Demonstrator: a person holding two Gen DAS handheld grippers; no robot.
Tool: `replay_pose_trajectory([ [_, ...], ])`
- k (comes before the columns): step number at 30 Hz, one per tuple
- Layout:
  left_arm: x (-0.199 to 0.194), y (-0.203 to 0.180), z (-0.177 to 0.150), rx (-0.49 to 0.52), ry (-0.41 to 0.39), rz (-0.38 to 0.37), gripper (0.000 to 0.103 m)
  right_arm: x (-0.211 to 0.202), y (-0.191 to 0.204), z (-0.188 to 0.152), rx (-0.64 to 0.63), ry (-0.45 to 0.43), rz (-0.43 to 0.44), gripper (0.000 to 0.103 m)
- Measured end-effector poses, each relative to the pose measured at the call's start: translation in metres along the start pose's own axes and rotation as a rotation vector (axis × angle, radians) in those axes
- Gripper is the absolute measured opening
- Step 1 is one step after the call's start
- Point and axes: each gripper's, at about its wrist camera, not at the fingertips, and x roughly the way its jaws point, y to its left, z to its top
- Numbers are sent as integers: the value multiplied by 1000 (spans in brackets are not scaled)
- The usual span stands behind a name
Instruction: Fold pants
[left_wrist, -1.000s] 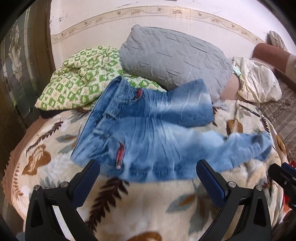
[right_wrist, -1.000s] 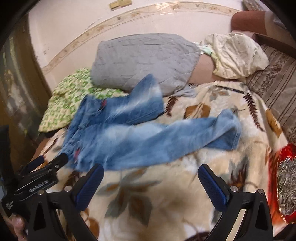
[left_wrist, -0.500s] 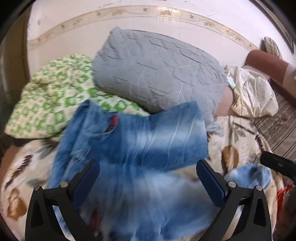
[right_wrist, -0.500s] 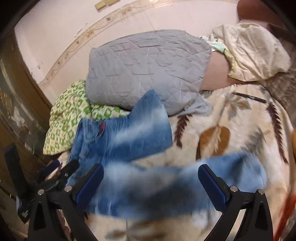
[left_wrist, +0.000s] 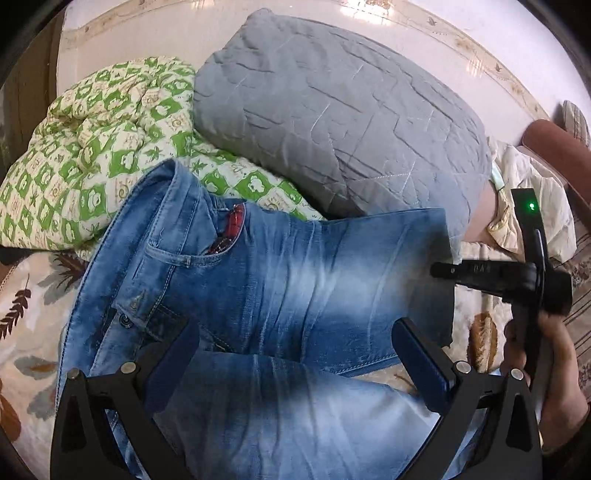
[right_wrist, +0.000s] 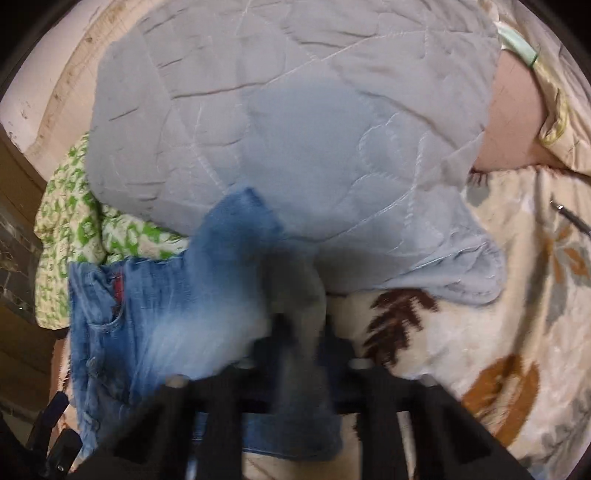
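Observation:
Faded blue jeans (left_wrist: 280, 280) lie on a leaf-print blanket (left_wrist: 22, 317), waist to the left, one leg folded short toward the grey pillow. My left gripper (left_wrist: 291, 354) is open and hovers low over the thigh area, holding nothing. My right gripper (right_wrist: 301, 332) is shut, its fingers close together at the hem edge of the folded leg (right_wrist: 221, 280); motion blur hides whether denim is pinched. The right gripper also shows in the left wrist view (left_wrist: 443, 269) at that hem.
A grey quilted pillow (left_wrist: 340, 110) lies just behind the jeans. A green checked quilt (left_wrist: 85, 147) is at the back left. Cream cloth (left_wrist: 532, 206) and a brown bolster (left_wrist: 557, 147) are at the right. A pen (right_wrist: 572, 218) lies on the blanket (right_wrist: 517, 332).
Both grippers moved forward and down onto the jeans. The right gripper went from wide open to shut at the folded leg's hem. The left gripper stayed open.

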Motion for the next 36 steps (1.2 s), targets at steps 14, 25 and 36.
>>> replay_pose_trajectory([
  [14, -20, 32, 15, -140, 0, -171, 103, -73, 94, -132, -310, -39, 172, 3],
  [25, 3, 32, 4, -147, 86, -169, 103, -39, 25, -33, -122, -96, 81, 89],
  [36, 3, 21, 2, -87, 77, -156, 103, 16, 17, 5, -80, 3, -35, 7],
])
